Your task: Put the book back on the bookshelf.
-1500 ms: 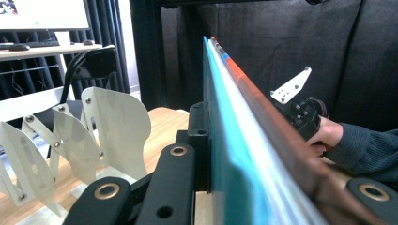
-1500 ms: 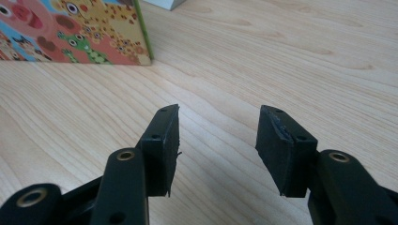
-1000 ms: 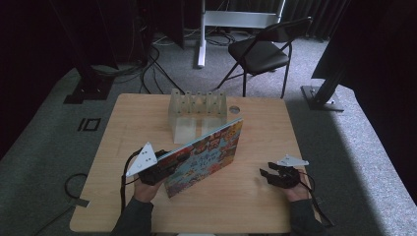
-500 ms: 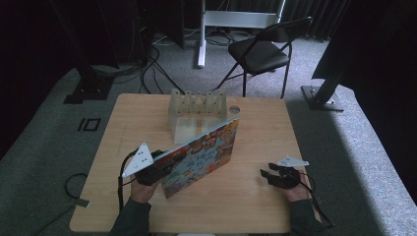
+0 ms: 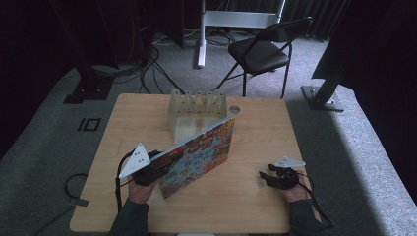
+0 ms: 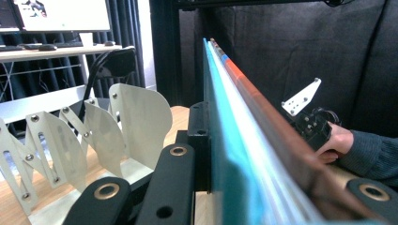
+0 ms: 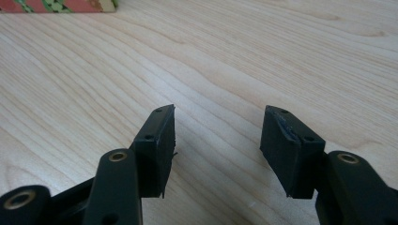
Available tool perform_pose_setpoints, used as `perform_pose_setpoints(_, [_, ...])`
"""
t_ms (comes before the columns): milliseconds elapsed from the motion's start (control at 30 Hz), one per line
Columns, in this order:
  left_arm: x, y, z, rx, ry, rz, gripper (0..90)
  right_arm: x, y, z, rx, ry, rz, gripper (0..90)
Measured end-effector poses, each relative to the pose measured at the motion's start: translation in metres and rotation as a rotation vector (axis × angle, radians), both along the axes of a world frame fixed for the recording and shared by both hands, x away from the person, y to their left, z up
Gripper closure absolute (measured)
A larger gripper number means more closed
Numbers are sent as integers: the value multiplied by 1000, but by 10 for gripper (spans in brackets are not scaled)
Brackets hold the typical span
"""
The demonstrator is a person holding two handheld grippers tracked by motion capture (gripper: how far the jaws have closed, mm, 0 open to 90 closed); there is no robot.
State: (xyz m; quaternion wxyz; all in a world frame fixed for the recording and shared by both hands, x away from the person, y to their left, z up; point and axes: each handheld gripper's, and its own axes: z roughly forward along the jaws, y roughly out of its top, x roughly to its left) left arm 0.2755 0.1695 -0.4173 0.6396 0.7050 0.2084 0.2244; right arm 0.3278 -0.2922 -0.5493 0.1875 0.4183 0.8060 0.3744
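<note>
Left gripper is clamped on a thin, flat, glossy picture book with a colourful cover, held tilted on edge over the pale wood-grain counter, just in front of a translucent slotted plastic rack. Right gripper: jaws have just been opening, spread, nothing between them, low over bare wood.

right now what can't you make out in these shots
- Book cover title: too small and dim in the high view; edge-on in the left gripper view.
- Left gripper fingers: behind the book in the high view.
- Rack slots: contents too small in the high view.
- Book corner: cut off by the right gripper view's top edge.
</note>
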Motion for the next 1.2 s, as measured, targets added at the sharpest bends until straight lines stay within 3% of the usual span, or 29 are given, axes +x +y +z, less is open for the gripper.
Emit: perform_pose_setpoints(1200, [-9,18,0,-5,7,84,804,0,0,-4,-10,-12,7,396])
